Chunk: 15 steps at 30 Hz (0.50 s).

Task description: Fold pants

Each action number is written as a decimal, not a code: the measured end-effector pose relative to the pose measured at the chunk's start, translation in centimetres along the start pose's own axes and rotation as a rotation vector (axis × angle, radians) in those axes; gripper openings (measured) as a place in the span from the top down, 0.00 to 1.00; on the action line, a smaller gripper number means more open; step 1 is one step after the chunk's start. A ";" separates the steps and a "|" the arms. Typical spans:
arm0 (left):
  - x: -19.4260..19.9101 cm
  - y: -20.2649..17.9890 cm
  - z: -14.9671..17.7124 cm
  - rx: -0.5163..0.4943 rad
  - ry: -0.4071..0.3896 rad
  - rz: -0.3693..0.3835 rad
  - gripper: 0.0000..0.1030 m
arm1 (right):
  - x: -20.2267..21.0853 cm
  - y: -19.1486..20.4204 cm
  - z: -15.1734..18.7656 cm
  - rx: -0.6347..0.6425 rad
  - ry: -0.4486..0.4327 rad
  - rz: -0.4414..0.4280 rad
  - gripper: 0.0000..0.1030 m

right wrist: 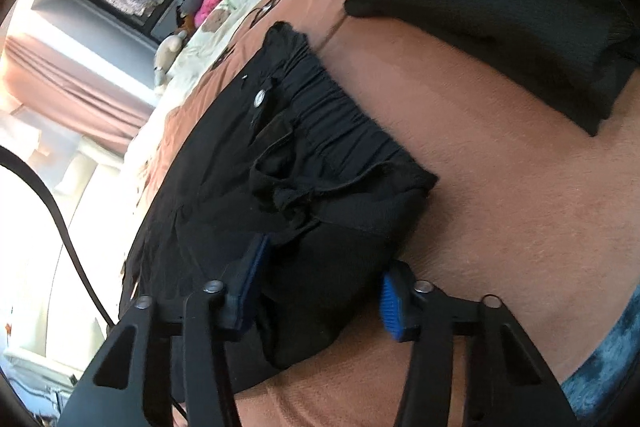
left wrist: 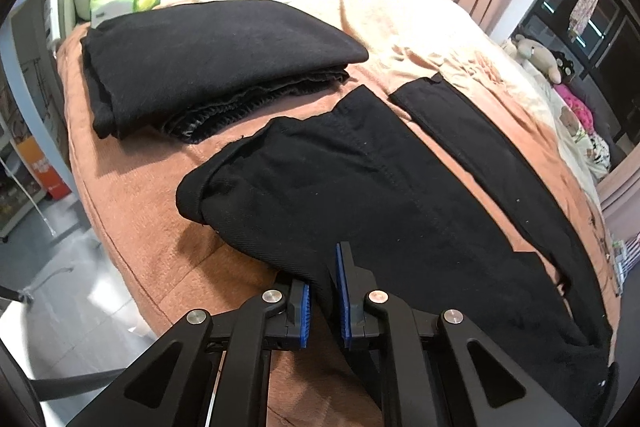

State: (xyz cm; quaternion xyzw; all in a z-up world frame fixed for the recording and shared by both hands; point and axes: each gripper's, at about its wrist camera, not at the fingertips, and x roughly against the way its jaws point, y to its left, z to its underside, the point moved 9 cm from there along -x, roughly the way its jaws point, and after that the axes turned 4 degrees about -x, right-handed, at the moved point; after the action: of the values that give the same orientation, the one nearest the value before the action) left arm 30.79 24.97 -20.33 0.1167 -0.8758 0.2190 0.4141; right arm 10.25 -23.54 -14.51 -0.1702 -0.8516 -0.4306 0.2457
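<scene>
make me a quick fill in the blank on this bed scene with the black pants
1. The unfolded pants are coloured ____.
2. The blanket under them is coloured ____.
3. The pads of the left hand-held gripper are coloured ____.
4. The right hand-held gripper is at the pants' ____ end, near the metal button.

Missing words: black; orange-brown; blue; waistband

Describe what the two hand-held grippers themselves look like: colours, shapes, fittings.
Both look alike. The left hand-held gripper has matte black linkage arms with triangular cut-outs, round silver pivot bolts, and ribbed blue pads on black fingers. The right hand-held gripper shows the same black links, silver bolts and blue pads. A black cable loops beside it.
</scene>
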 end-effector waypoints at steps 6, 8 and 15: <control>-0.6 0.0 0.8 -0.007 0.019 0.016 0.88 | -1.4 0.9 -0.3 0.015 0.047 -0.033 0.54; -0.6 0.2 0.9 -0.001 0.025 0.009 0.88 | -1.5 1.2 -0.5 0.029 0.051 -0.046 0.54; 2.3 0.0 -0.8 0.045 -0.034 0.063 0.98 | -0.2 1.9 -2.6 0.047 0.004 -0.069 0.96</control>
State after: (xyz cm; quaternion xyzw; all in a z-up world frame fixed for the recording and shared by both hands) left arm 29.89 25.35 -18.11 0.1018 -0.8807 0.2496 0.3894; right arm 12.05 -24.55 -12.03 -0.1341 -0.8664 -0.4190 0.2361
